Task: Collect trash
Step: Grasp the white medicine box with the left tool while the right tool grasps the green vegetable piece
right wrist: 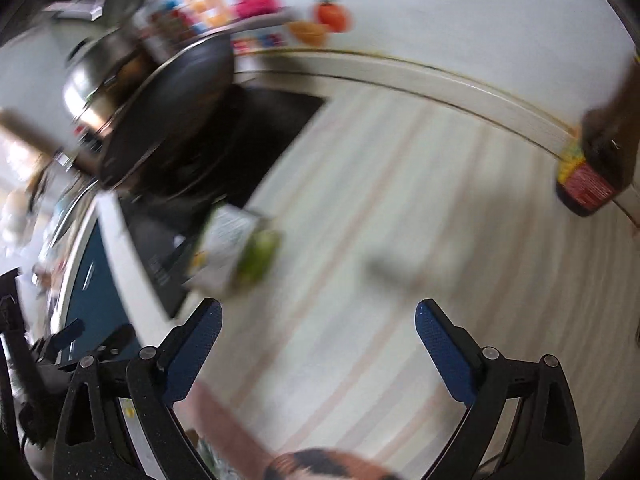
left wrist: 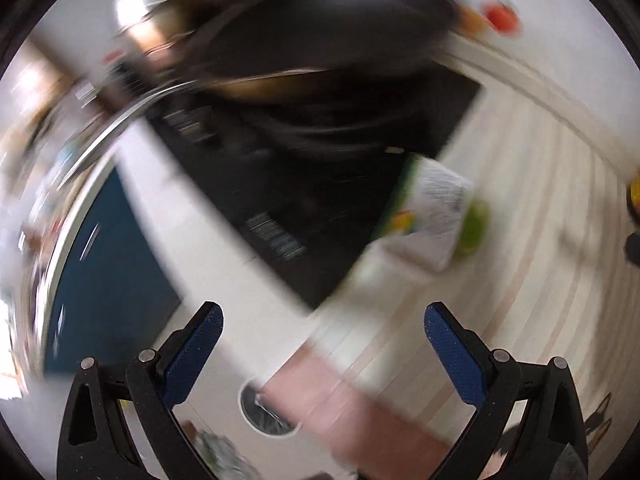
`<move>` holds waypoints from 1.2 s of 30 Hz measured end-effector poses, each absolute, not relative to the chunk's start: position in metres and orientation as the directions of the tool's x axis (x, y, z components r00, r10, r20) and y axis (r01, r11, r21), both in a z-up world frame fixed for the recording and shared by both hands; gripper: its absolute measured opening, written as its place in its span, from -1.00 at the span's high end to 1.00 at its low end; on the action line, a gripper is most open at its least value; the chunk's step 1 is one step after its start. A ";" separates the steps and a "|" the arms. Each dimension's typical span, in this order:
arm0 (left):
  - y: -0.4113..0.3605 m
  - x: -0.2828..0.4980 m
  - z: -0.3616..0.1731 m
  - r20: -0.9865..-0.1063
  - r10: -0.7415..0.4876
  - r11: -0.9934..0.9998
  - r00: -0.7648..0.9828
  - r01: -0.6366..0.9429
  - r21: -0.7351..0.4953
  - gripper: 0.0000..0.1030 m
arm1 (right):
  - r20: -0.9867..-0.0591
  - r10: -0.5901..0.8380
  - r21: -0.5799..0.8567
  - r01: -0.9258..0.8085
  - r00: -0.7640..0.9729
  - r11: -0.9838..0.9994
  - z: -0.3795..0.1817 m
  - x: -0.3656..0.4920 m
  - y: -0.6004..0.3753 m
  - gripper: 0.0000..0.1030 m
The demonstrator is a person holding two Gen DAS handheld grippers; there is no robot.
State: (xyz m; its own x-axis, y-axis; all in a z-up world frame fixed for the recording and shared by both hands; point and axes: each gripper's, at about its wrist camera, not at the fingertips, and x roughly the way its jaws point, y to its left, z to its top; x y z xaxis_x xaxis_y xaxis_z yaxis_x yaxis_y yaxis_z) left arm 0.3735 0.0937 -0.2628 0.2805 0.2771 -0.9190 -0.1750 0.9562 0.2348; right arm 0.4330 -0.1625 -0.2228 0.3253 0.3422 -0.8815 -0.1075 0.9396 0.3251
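Both grippers stand with jaws spread wide and nothing between them: the left gripper [left wrist: 322, 320] hangs over the counter's edge, the right gripper [right wrist: 318, 316] over the striped mat [right wrist: 400, 208]. Everything is smeared by blur. Ahead of the left one, a carton [left wrist: 436, 216] with a green cap lies tipped on its side, where the black hob [left wrist: 288, 184] meets the mat; from the right wrist the same carton [right wrist: 234, 248] shows just beyond the left finger. Farther back a dark pan [right wrist: 168, 108] sits on the hob. At the far right edge a dark jar [right wrist: 596, 172] with a red label stands well apart from the carton.
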 end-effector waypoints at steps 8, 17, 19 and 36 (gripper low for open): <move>0.050 0.453 -0.315 -0.950 0.250 0.963 0.189 0.057 0.264 -0.98 | -0.918 0.303 0.303 -0.041 0.258 0.952 -0.276 0.464 -0.205 -0.91; 0.044 0.461 -0.324 -0.980 0.144 0.989 0.134 0.019 0.148 -0.27 | -0.921 0.328 0.334 -0.008 0.210 0.943 -0.304 0.466 -0.210 -0.91; 0.053 0.450 -0.313 -0.980 0.137 0.990 0.148 -0.048 0.131 -0.27 | -0.917 0.341 0.345 -0.017 0.205 0.938 -0.302 0.467 -0.207 -0.91; 0.155 0.287 -0.286 -0.968 0.198 0.802 0.157 -0.593 0.068 0.79 | -0.927 0.346 0.309 -0.227 0.147 0.923 -0.318 0.494 -0.025 0.11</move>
State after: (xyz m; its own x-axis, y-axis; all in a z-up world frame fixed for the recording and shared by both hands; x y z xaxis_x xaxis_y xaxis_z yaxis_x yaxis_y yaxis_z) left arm 0.2868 0.1555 -0.2858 0.1567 0.1979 -0.9676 -0.5931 0.8022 0.0680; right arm 0.4944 -0.0252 -0.3184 0.1466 0.3464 -0.9266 -0.2271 0.9235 0.3093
